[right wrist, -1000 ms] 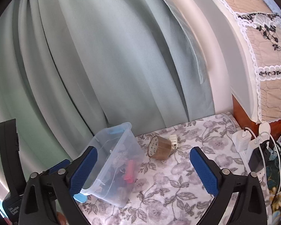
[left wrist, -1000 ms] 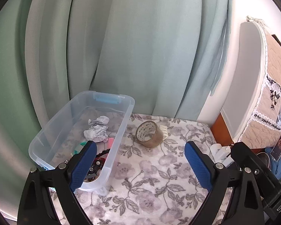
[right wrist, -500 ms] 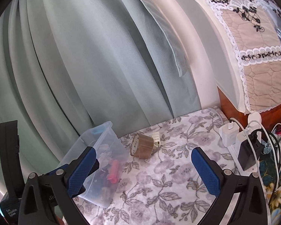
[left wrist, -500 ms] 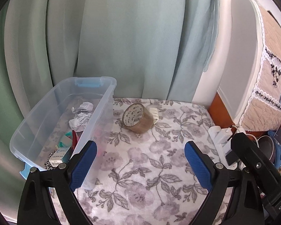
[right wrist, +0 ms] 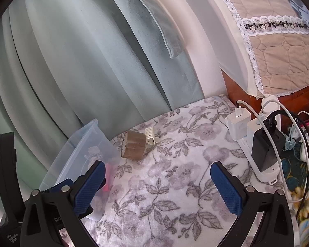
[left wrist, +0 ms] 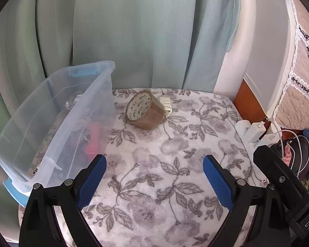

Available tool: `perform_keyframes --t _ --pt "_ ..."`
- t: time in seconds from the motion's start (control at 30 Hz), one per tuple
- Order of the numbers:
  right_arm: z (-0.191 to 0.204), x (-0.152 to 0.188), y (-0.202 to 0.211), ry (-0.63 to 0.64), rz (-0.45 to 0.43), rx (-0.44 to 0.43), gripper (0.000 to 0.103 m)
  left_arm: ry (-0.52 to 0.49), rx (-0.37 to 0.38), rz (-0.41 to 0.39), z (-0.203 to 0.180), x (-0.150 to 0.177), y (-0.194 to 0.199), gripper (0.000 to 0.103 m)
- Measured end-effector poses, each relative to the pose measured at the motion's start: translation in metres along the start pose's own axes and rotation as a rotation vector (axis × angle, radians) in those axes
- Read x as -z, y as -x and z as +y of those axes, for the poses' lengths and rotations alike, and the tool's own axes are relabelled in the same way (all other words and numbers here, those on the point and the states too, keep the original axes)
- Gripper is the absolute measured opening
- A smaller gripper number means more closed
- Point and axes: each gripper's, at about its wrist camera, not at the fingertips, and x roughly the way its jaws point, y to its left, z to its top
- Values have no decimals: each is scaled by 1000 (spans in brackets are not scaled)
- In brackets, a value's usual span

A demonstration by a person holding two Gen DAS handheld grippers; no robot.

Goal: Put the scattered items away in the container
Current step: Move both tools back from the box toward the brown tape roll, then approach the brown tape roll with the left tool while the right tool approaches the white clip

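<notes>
A roll of brown packing tape (left wrist: 145, 110) lies on its side on the floral cloth, with a small white clip (left wrist: 166, 105) touching its far side. Both also show in the right wrist view: the tape (right wrist: 134, 147) and the clip (right wrist: 150, 136). A clear plastic bin (left wrist: 51, 123) with blue latches stands at the left and holds several items, one of them red. In the right wrist view the bin (right wrist: 82, 154) is at lower left. My left gripper (left wrist: 154, 170) is open and empty, short of the tape. My right gripper (right wrist: 158, 178) is open and empty too.
Pale green curtains hang behind the cloth. A white power strip (right wrist: 257, 142) with chargers and cables lies along the right edge, next to a cloth-covered wooden cabinet (right wrist: 278, 41). The floral cloth (left wrist: 154, 185) spreads between my grippers and the tape.
Both grippers have swung to the right, so the bin slid left and the tape moved toward the middle of the views. Both stayed open and empty.
</notes>
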Motion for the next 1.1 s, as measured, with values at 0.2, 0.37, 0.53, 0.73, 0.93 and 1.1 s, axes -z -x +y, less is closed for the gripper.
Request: perform_keyframes --t 0.2,0.37,0.53,0.73,0.93,1.1 --pt "-6 6 -17 30 33 26 103 4 -17 41 1 8 -22 95" --pt "-10 13 -30 50 61 50 103 -1 -20 69 2 15 -39 95" --pt "-13 18 -43 57 90 52 103 23 -12 90 7 20 -54 96" --pt "-12 20 -58 80 121 54 103 53 21 129 15 23 -73 96" --pt "-14 19 -71 75 151 53 103 84 61 119 19 23 -83 96" --pt "-16 15 -79 71 175 53 103 94 96 133 21 18 -95 96"
